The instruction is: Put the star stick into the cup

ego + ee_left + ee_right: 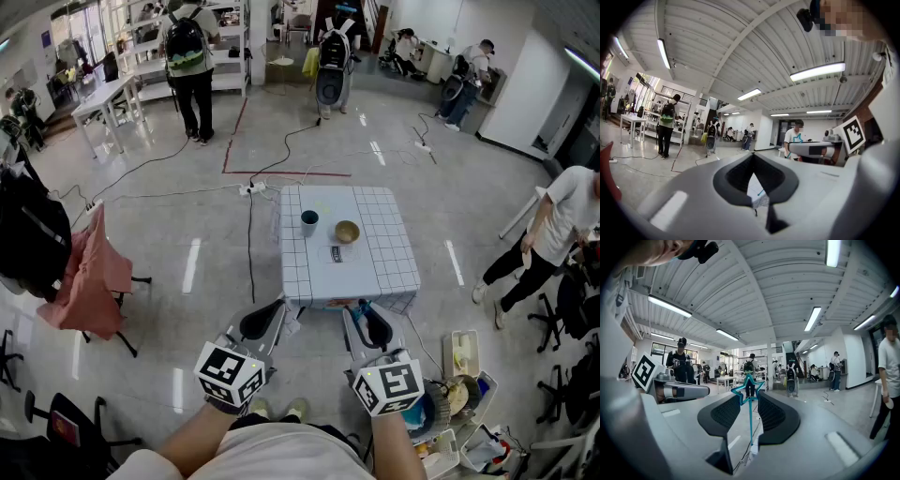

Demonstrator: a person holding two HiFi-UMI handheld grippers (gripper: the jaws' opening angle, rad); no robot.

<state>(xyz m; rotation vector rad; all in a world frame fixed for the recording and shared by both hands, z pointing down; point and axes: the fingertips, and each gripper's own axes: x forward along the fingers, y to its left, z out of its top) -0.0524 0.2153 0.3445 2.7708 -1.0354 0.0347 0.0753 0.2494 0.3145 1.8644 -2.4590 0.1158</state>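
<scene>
A thin teal star stick [750, 420] stands between the jaws of my right gripper [749, 397], its star up at the jaw tips. The jaws are wide apart and press on the star's points. The dark cup [309, 222] stands upright on the white gridded table [380, 272], at its far left, well ahead of both grippers. Both grippers are held side by side just short of the table's near edge, the right gripper [367, 323] beside the left gripper [266, 321]. The left gripper's [753, 157] jaw tips meet and nothing is between them.
A wooden bowl [347, 232] sits right of the cup, with a small card [336, 253] in front of it. Cables [249, 225] run across the floor beyond the table. A chair draped in pink cloth [89, 272] is at left, a walking person [553, 234] at right, and crates [464, 375] at lower right.
</scene>
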